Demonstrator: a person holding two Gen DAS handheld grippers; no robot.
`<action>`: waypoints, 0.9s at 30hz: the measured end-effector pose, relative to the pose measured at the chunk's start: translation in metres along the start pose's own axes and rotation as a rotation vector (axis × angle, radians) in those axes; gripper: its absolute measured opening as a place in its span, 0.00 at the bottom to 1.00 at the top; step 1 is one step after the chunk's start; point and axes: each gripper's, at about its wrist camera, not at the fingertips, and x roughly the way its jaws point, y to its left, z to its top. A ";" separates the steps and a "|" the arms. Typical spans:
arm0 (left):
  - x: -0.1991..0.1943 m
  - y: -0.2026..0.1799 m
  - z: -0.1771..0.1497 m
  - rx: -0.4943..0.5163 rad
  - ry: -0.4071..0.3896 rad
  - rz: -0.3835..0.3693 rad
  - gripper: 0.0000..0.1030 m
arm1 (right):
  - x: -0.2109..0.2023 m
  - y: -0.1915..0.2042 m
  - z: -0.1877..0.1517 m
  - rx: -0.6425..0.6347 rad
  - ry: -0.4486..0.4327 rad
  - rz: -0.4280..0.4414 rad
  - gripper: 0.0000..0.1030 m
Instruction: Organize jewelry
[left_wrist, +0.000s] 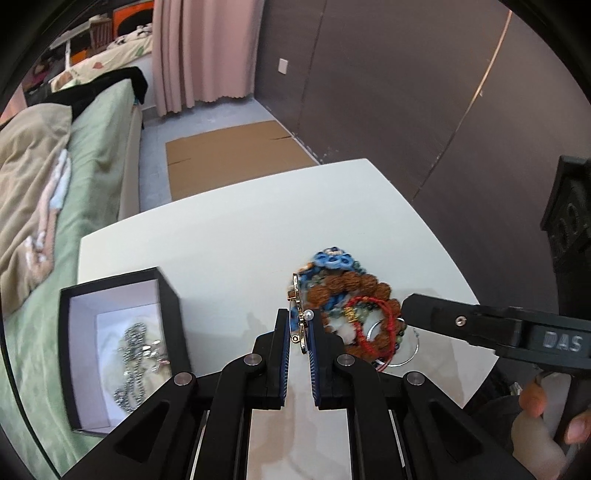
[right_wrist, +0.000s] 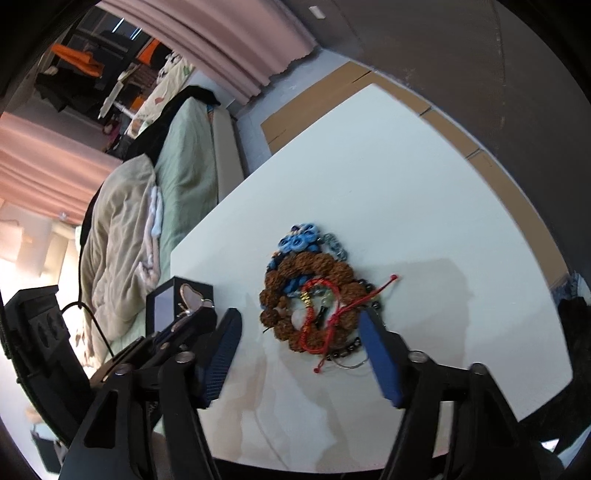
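My left gripper (left_wrist: 298, 325) is shut on a butterfly-shaped brooch (left_wrist: 300, 328) with a gold rim and a small pearl, seen edge-on between the blue pads; the right wrist view shows the brooch (right_wrist: 192, 294) flat-on. Just beyond it on the white table (left_wrist: 221, 229) lies a jewelry pile (left_wrist: 351, 295): brown bead bracelets, blue knotted pieces and a red cord bracelet (right_wrist: 321, 325). My right gripper (right_wrist: 301, 343) stands open, its fingers on either side of the pile's near part. An open black box (left_wrist: 122, 350) at the left holds a silver chain (left_wrist: 140, 354).
A bed with a green sheet (left_wrist: 99, 155) and beige blanket runs along the table's left side. Flat cardboard (left_wrist: 236, 155) lies on the floor beyond the table, beside a dark wall. A person's fingers (left_wrist: 535, 398) hold the right gripper's handle.
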 end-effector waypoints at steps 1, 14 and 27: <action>-0.002 0.002 0.000 -0.005 -0.004 -0.001 0.09 | 0.003 0.001 0.000 -0.002 0.012 0.007 0.50; -0.035 0.035 -0.004 -0.061 -0.072 -0.020 0.09 | 0.022 0.004 0.001 -0.013 0.041 -0.052 0.40; -0.047 0.052 -0.011 -0.081 -0.084 0.003 0.09 | 0.039 0.012 -0.004 -0.117 0.015 -0.365 0.20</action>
